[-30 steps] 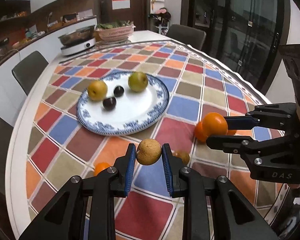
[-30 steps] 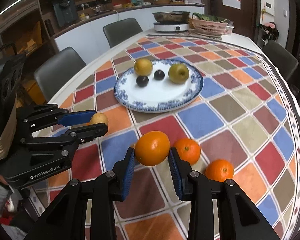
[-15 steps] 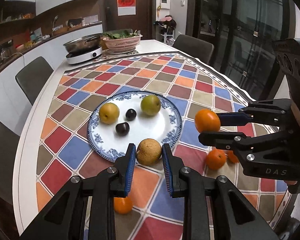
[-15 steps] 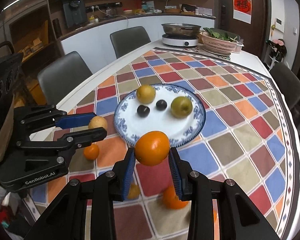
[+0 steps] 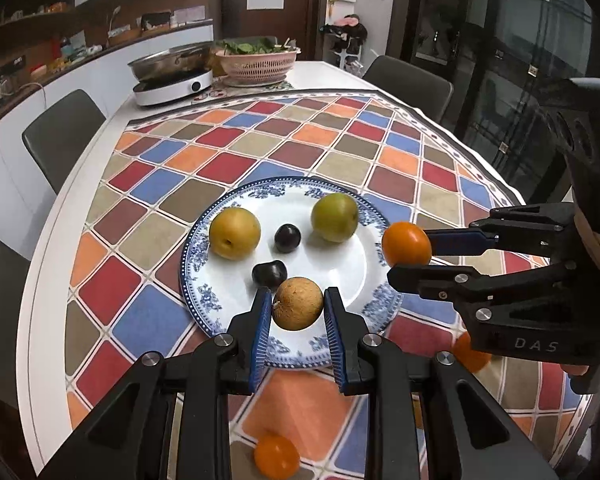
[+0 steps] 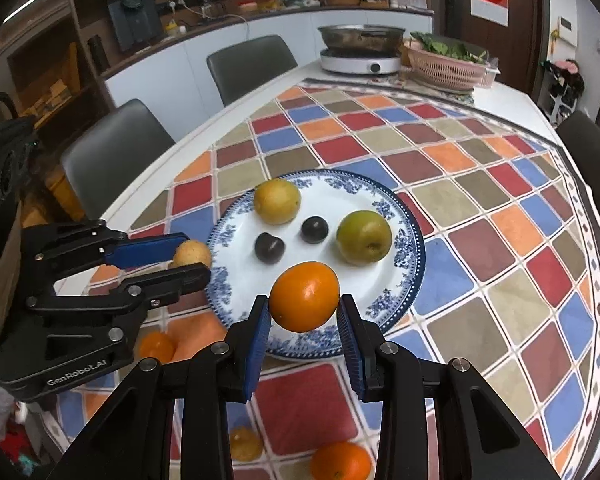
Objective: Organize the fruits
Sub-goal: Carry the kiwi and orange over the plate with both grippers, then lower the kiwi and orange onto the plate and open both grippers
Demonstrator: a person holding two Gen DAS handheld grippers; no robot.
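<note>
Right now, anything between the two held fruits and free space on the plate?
Nothing visible blocks either. The left hand-held gripper holds the brown pear over the plate near rim; a dark plum lies just beyond. The right hand-held gripper holds the orange over bare white plate.

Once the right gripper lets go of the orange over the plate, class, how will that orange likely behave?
The orange is round and smooth, so it may well roll once released. The plate looks shallow with a low rim, which might not stop it. It could bump the green pear or a dark plum close by.
</note>
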